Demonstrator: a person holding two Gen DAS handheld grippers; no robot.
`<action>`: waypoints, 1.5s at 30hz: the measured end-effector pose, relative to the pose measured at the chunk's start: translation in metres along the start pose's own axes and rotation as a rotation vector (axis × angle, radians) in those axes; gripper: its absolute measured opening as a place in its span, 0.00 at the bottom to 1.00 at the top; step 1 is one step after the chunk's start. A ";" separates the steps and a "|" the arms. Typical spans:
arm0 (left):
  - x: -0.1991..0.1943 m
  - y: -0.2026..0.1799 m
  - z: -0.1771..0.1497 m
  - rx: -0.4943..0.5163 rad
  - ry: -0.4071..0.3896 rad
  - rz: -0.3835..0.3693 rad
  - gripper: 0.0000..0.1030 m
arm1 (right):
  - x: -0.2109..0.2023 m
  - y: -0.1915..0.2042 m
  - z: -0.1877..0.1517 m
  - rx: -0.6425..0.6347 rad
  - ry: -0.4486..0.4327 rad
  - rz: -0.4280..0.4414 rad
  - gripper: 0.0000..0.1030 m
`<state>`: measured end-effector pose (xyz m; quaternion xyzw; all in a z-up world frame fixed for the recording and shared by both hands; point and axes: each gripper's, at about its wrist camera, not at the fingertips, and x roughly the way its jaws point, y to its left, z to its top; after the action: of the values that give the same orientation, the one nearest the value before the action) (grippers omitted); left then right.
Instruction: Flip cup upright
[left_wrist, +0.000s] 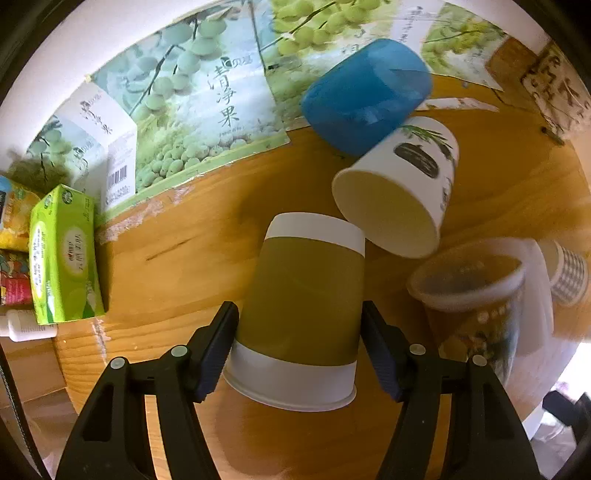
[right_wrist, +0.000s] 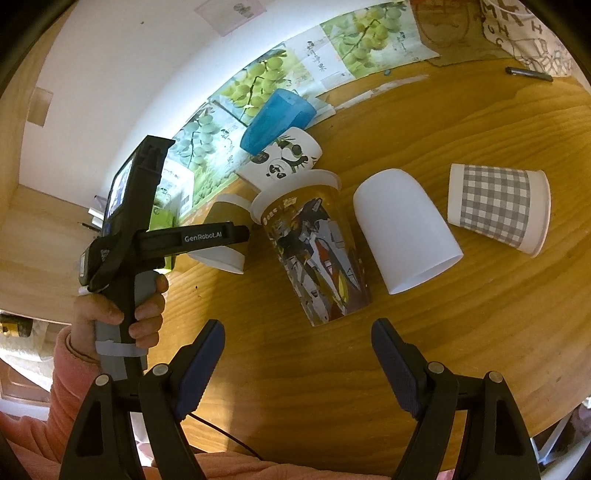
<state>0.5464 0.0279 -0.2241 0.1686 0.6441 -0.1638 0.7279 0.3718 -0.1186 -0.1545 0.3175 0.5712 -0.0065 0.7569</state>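
Observation:
An olive paper cup with white bands (left_wrist: 301, 299) sits between the fingers of my left gripper (left_wrist: 299, 350), its rim toward the camera. The pads touch or nearly touch its sides; I cannot tell if they squeeze it. In the right wrist view the same cup (right_wrist: 221, 236) shows behind the left gripper's body (right_wrist: 195, 236), tilted just above the wooden table (right_wrist: 443, 350). My right gripper (right_wrist: 297, 365) is open and empty, held above the table near a printed clear cup (right_wrist: 314, 254).
Several other cups lie on their sides: a blue one (left_wrist: 365, 96), a white panda-print one (left_wrist: 399, 192), the clear printed one (left_wrist: 476, 306), a white plastic one (right_wrist: 402, 229) and a grey checked one (right_wrist: 498, 206). A green tissue box (left_wrist: 62, 254) stands at the left. Grape posters line the wall.

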 end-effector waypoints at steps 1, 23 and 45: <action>-0.004 -0.001 -0.003 0.010 -0.007 0.006 0.68 | -0.001 0.001 0.000 -0.009 -0.001 0.001 0.80; -0.083 -0.075 -0.098 0.348 -0.155 0.097 0.68 | -0.056 -0.003 -0.037 -0.145 -0.109 -0.045 0.80; -0.064 -0.220 -0.192 1.157 -0.253 0.187 0.68 | -0.142 -0.113 -0.100 0.168 -0.267 -0.043 0.80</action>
<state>0.2687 -0.0789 -0.1896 0.5728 0.3409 -0.4420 0.6003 0.1944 -0.2104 -0.0996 0.3639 0.4696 -0.1125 0.7965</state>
